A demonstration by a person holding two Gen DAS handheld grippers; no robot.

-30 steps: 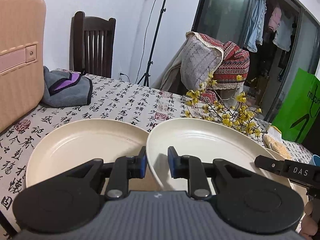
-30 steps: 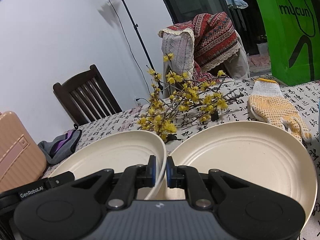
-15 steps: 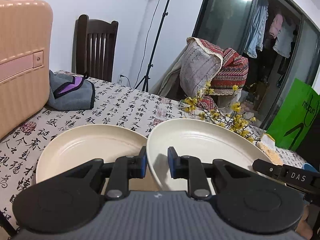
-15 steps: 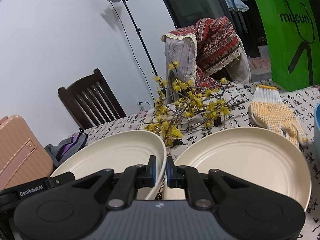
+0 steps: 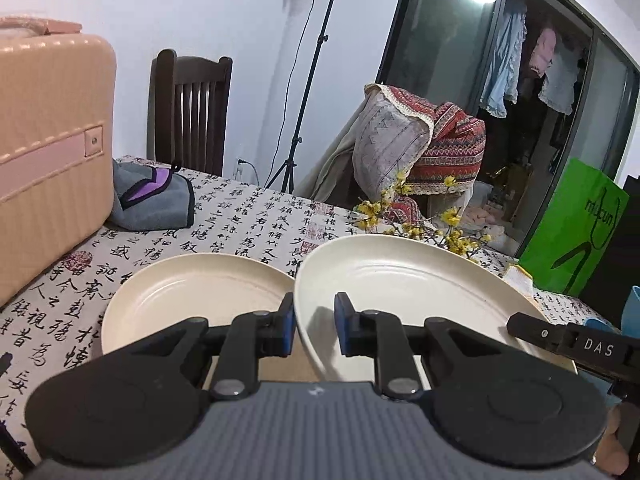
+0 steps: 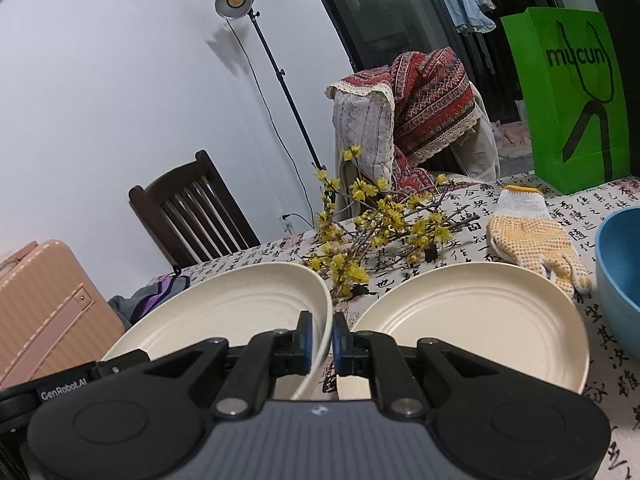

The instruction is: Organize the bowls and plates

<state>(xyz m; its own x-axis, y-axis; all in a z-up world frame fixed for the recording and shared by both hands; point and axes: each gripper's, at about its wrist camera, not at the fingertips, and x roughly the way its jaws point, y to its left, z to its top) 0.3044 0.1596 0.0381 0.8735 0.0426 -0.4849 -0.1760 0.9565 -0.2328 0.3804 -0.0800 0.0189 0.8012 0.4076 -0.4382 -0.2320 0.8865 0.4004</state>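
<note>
Left gripper: jaws narrow, clamped on raised plate rim.
Right gripper: jaws pinched on the opposite rim.
Left plate: flat on tablecloth.
Right plate: flat on tablecloth.

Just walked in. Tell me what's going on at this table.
A person is sorting dishes with a gripper in each hand. The left hand-held gripper and the right hand-held gripper pinch opposite rims of one cream plate, holding it just above the table. A second plate lies to its left and a third plate to its right, next to a blue bowl.
</note>
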